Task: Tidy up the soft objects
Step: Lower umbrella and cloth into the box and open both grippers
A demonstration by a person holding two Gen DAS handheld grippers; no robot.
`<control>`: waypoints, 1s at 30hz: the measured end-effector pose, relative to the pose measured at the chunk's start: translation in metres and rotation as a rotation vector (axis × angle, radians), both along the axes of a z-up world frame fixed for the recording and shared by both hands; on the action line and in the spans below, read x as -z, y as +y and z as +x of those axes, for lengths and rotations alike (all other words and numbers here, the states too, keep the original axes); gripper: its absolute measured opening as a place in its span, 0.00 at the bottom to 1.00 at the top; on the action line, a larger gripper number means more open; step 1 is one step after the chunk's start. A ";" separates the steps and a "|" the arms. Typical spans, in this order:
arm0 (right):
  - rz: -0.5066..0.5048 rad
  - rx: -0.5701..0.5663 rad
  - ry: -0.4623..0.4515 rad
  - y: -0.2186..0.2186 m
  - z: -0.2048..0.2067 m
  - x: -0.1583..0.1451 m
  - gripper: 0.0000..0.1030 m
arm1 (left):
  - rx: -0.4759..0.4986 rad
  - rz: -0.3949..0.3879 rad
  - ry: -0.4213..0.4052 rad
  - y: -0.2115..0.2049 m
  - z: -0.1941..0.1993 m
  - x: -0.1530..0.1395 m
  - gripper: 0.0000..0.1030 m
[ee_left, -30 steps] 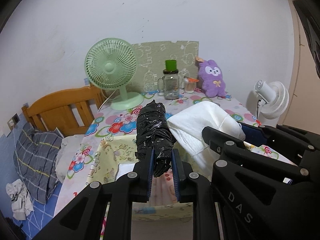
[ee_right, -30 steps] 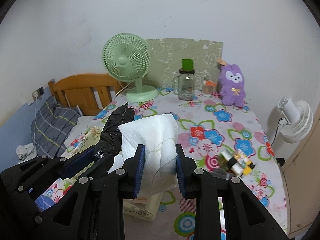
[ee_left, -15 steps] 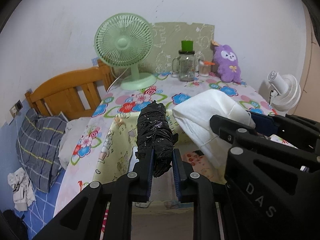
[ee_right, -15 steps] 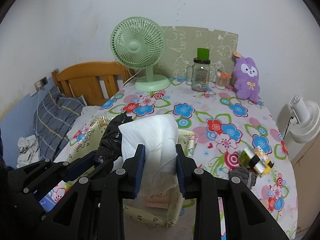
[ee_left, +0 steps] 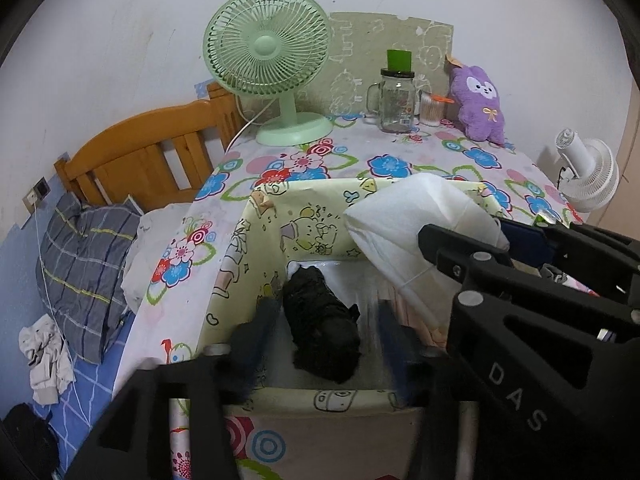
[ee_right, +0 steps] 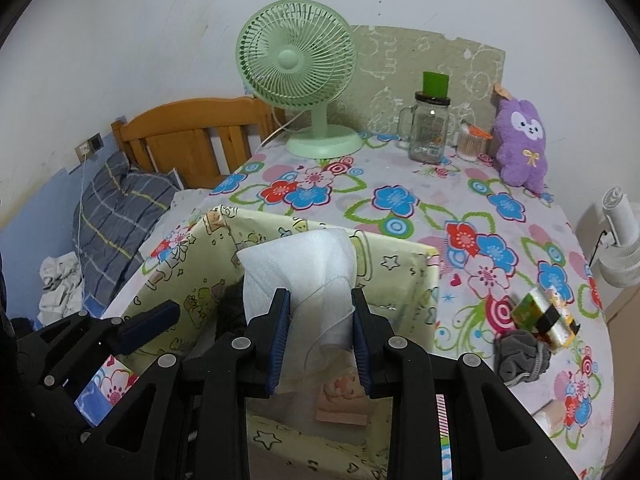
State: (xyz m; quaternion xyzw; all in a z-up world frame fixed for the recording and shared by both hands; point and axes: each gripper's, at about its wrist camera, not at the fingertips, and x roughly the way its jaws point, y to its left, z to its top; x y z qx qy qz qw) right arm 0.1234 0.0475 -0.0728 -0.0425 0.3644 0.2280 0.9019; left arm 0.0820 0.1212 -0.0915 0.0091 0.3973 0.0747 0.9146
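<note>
1. Your left tool (ee_left: 326,330) hangs over the open yellow cartoon-print box (ee_left: 256,248) with its fingers spread wide and blurred; it has hold of nothing
2. The black plastic-wrapped bundle (ee_left: 324,326) lies inside the box, on the white floor near the left wall, between the spread fingers; whether they touch it cannot be told through the blur
3. Your right tool (ee_right: 318,340) is closed on the white folded cloth (ee_right: 304,276), the blue pads (ee_right: 280,336) pressing both sides; the cloth stands up above the fingers, over the box interior
4. In the left wrist view the same cloth (ee_left: 416,236) juts leftward from the right tool (ee_left: 504,248) across the box's right half, above the bundle and apart from it
5. A pink item (ee_right: 344,396) lies at the bottom of the box beneath the cloth; what it is cannot be told
6. The box stands at the near edge of the desk (ee_right: 400,200), which is covered in a floral cloth
7. At the desk's far side stand a green fan (ee_right: 298,64), a glass jar mug with a green lid (ee_right: 430,126) and a purple plush toy (ee_right: 520,144)
8. On the desk to the right of the box lie a grey fabric pouch (ee_right: 520,360) and a taped yellow-green pack (ee_right: 544,316), touching each other
9. Left of the desk you see a wooden headboard (ee_left: 152,152) and a plaid pillow (ee_left: 84,264); a white fan (ee_left: 588,176) stands at the right
</note>
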 end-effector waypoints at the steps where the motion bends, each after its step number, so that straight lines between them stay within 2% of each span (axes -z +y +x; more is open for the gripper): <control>1: 0.002 -0.006 0.005 0.002 0.002 0.002 0.31 | -0.005 0.007 -0.004 0.000 0.000 0.000 0.76; 4: 0.004 -0.022 0.006 0.007 0.003 0.004 0.33 | -0.007 0.028 -0.004 0.003 0.001 0.000 0.76; 6: -0.005 -0.033 0.004 0.011 0.004 0.005 0.40 | -0.004 0.019 -0.002 0.004 0.002 -0.001 0.76; 8: -0.013 -0.044 0.006 0.014 0.005 0.007 0.53 | 0.003 0.013 -0.002 0.005 0.002 -0.001 0.78; 10: -0.010 -0.054 0.013 0.014 0.006 0.009 0.58 | 0.008 0.008 0.000 0.006 0.003 -0.001 0.79; 14: -0.010 -0.037 0.007 0.014 0.006 0.008 0.78 | 0.011 0.010 0.007 0.005 0.005 -0.001 0.81; 21: -0.039 -0.018 -0.032 0.010 0.003 0.004 0.81 | 0.010 0.009 0.002 0.002 0.006 -0.003 0.90; 30: -0.031 0.005 -0.045 -0.001 0.001 -0.005 0.82 | -0.006 -0.003 -0.016 -0.003 0.005 -0.011 0.95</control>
